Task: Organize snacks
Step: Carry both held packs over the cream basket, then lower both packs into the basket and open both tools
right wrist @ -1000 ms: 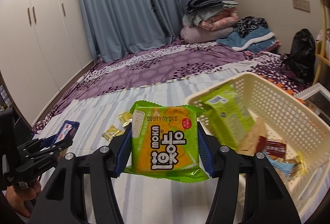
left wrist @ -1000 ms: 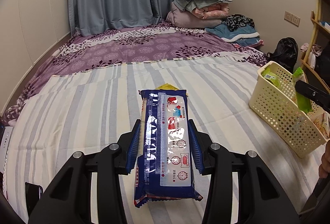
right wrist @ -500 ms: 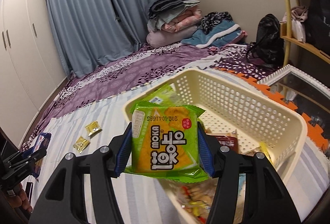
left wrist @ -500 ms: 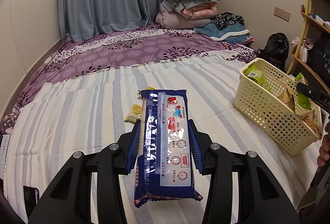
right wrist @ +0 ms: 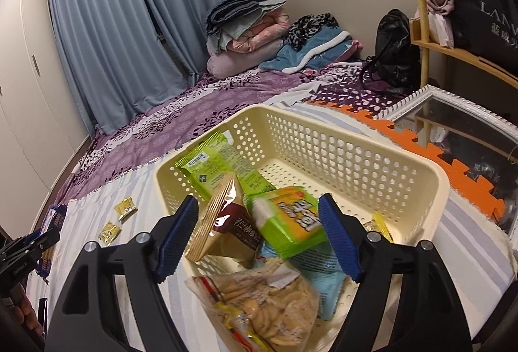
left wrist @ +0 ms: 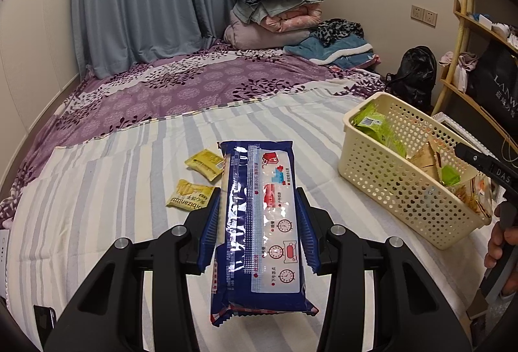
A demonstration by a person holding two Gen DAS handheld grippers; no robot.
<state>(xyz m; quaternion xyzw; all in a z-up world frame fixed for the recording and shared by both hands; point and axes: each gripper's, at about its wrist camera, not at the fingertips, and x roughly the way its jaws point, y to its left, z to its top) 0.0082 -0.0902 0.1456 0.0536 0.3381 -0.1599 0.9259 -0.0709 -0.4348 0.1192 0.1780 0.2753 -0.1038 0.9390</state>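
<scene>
While the right gripper (right wrist: 259,235), jaws just opened, drops the green-and-orange snack packet (right wrist: 289,221) into the cream perforated plastic basket (right wrist: 356,157), the left gripper (left wrist: 257,233) clamps the long blue wrapped packet (left wrist: 259,222) above the striped sheet (left wrist: 113,190) — its overhanging end could catch the basket's rim.

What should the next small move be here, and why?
Probably carry the blue packet, clamped in the left gripper, across to the cream basket. The right gripper has just been opening above the basket, and the green-and-orange packet now lies loose among the snacks inside, touching neither pad. Two small yellow packets remain on the striped sheet.
</scene>
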